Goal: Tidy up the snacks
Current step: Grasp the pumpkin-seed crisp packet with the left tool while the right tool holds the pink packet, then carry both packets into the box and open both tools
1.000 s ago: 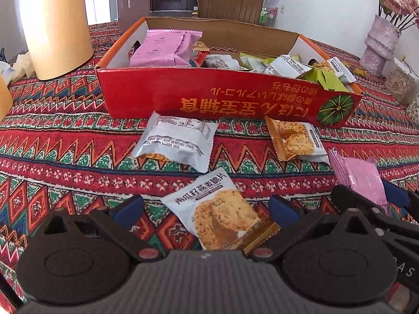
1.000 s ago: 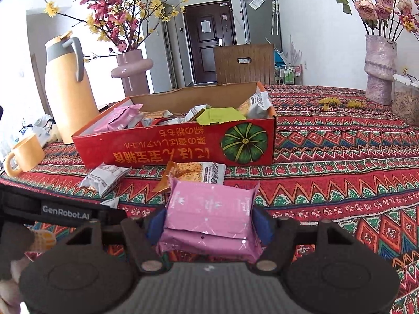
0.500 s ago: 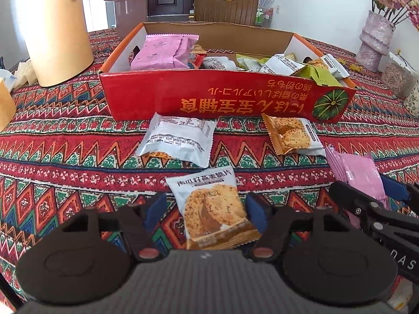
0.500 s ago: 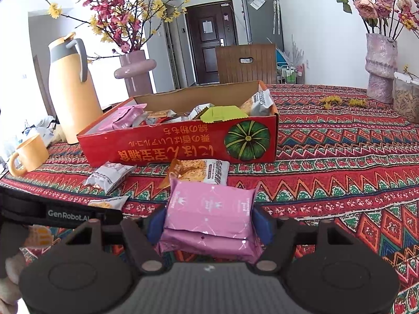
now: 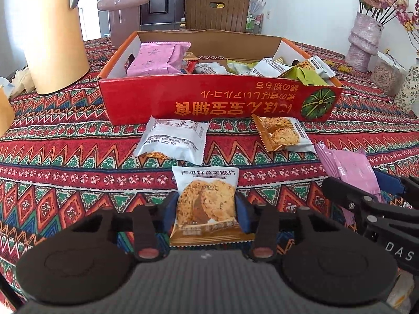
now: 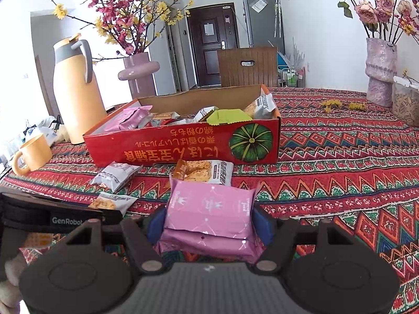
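Observation:
A red cardboard box [image 5: 222, 102] [image 6: 183, 144] holds several snack packets on the patterned tablecloth. My left gripper [image 5: 205, 210] is shut on a white and gold cookie packet [image 5: 207, 204], lifted a little above the cloth. My right gripper [image 6: 208, 222] is shut on a pink packet [image 6: 209, 209], which also shows at the right of the left wrist view [image 5: 351, 170]. A white packet [image 5: 175, 141] [image 6: 115, 175] and an orange and white cracker packet [image 5: 282, 133] [image 6: 204, 171] lie on the cloth in front of the box.
A tall yellow thermos [image 5: 49, 34] [image 6: 76, 91] and a pink vase [image 6: 138, 76] stand left of the box. A yellow mug [image 6: 31, 154] sits at the far left. A pink flower vase [image 6: 379, 73] and a clear jar [image 6: 406, 104] stand at the right.
My left gripper has closed on the cookie packet and raised it off the cloth. My right gripper keeps hold of the pink packet and has risen slightly.

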`<action>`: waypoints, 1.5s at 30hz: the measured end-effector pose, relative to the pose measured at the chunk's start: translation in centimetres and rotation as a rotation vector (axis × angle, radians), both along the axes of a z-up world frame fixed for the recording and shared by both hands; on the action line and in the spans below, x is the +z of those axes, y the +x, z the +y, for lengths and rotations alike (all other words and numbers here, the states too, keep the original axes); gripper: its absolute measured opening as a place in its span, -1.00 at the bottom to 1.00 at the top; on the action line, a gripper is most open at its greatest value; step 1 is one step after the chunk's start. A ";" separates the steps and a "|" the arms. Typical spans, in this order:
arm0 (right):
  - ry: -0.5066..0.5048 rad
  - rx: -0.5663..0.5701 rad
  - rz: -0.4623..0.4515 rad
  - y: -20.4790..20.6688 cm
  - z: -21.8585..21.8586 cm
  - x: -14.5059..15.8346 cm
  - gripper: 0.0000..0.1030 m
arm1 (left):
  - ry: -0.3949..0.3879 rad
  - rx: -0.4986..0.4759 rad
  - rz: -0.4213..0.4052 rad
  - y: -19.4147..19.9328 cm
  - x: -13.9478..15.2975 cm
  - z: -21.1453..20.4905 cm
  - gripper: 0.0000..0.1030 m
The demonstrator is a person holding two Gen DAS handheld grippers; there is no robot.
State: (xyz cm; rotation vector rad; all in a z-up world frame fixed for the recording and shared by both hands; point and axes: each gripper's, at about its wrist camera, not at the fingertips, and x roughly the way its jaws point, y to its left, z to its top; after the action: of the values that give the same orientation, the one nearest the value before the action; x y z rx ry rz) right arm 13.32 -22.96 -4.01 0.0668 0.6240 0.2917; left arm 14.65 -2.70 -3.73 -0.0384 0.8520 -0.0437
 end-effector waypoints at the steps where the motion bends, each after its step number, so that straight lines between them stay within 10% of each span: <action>1: 0.000 0.000 0.000 0.0 0.0 0.0 0.32 | -0.001 -0.002 -0.003 -0.1 0.1 0.0 -0.10; 24: -0.009 -0.010 -0.087 1.5 0.6 2.7 0.33 | -0.017 -0.039 -0.160 0.0 4.7 0.1 -0.10; 45: -0.028 -0.039 -0.193 10.9 1.8 6.1 0.33 | -0.005 -0.013 -0.268 8.2 8.0 -0.2 -0.10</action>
State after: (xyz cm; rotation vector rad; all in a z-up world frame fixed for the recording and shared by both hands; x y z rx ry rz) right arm 24.21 -21.15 2.08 0.0229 0.4344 0.2485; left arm 22.86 -2.91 4.27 -0.0310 0.5839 -0.0623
